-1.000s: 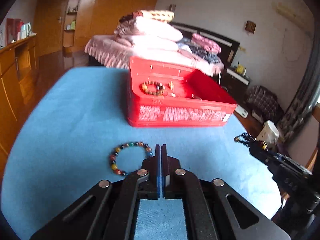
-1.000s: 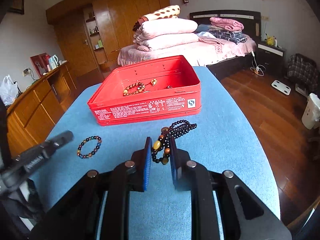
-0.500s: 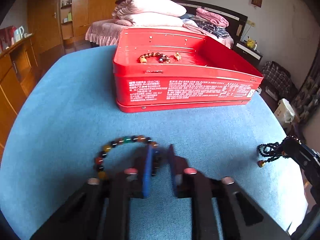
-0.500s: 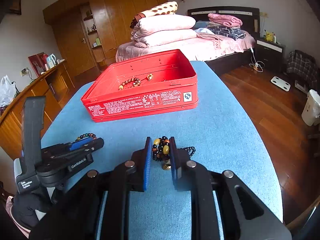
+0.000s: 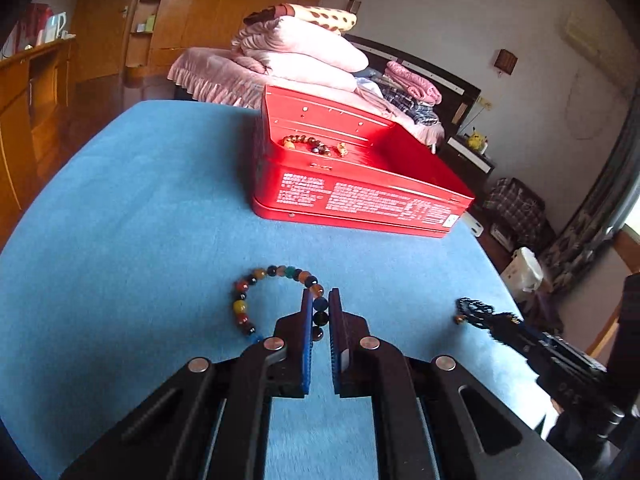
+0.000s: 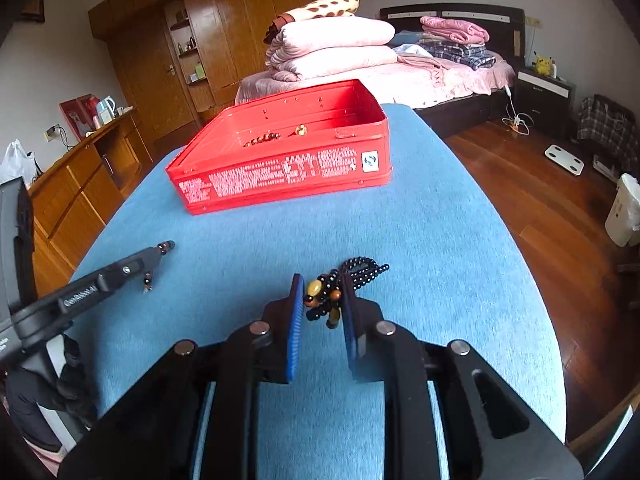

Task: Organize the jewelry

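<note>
An open red tin box sits on the blue table and holds a brown bead bracelet and a small gold piece. My left gripper is shut on a multicoloured bead bracelet, gripping its right side; the rest of the loop hangs to the left. My right gripper is shut on a black bead necklace with amber beads, which bunches between and beyond the pads. The left gripper also shows in the right wrist view, the right one in the left wrist view.
The blue table ends at a rounded edge on the right above a wooden floor. A bed with stacked pink bedding stands behind the table. A wooden cabinet runs along the left.
My left gripper opened, moved onto the multicoloured bracelet and shut on its right side. My right gripper kept hold of the black necklace and moved back from the tin.
</note>
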